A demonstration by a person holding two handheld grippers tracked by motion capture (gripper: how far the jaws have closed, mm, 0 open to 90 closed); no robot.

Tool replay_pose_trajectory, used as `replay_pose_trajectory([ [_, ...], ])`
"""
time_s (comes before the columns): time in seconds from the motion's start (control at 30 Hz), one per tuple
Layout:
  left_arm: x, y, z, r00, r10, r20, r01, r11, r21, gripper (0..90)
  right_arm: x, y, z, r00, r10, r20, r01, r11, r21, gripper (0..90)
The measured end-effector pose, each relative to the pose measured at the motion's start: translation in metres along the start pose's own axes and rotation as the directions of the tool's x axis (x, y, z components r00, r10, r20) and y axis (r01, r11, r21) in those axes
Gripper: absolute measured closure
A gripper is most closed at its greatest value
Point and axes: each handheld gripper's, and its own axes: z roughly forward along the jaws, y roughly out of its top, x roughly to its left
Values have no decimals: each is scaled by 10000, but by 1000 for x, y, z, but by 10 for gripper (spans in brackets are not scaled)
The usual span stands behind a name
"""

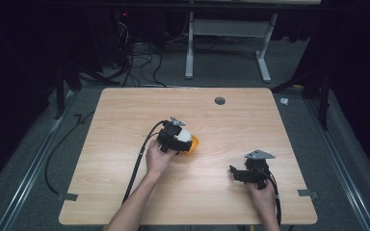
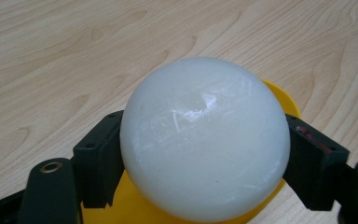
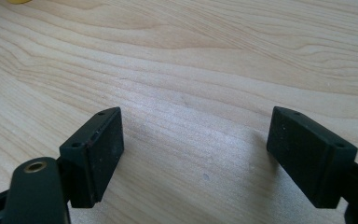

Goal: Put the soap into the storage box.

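- The left tongs [image 1: 182, 139] sit near the middle of the desk [image 1: 125, 120], held from behind by the person's left hand [image 1: 158, 159].
- In the left gripper view the two black jaws press on either side of a white ball [image 2: 205, 137], pinching it at its widest part.
- The ball is smooth and milky, with faint scuffs and a small glare spot on top; no brand, label or writing can be read on it.
- Under and behind the ball lies a yellow dish [image 2: 286, 100]; its rim shows past the ball at the upper right and again below it. Whether the ball touches the dish cannot be told.
- In the high view the ball [image 1: 184, 135] and the yellow dish [image 1: 194, 143] show just right of the left tongs.
- The right tongs [image 1: 234, 172] rest near the desk's right front, held by the right hand [image 1: 262, 192], well apart from the ball.
- In the right gripper view the right tongs [image 3: 195, 154] are spread wide over bare wood, with nothing between them.
- A dark round hole [image 1: 219, 100] sits near the desk's far edge.
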Motion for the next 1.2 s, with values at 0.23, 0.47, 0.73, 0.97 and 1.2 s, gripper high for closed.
replay_pose_trajectory([
  [0.23, 0, -1, 4, 10000, -65, -30, 65, 10000, 75, 239, 0, 0, 0, 10000, 9, -1, -9, 10000, -1, 196],
  [0.47, 0, -1, 6, 9999, -32, -149, 34, 9999, 138, 239, 0, 0, 0, 10000, 11, -5, -11, 10000, -4, 196],
  [0.73, -1, -1, 8, 9998, -19, -187, 20, 9999, 102, 238, 0, 0, 0, 10000, -5, -5, 5, 10000, 2, 196],
  [0.97, -1, -3, 11, 9998, -77, -197, 79, 9999, 102, 238, 0, 0, 0, 10000, -15, -8, 15, 10000, -6, 196],
  [1.2, 2, -7, 10, 9995, -191, -246, 192, 9998, 23, 237, 0, 0, 0, 10000, -49, -5, 49, 10000, -9, 196],
])
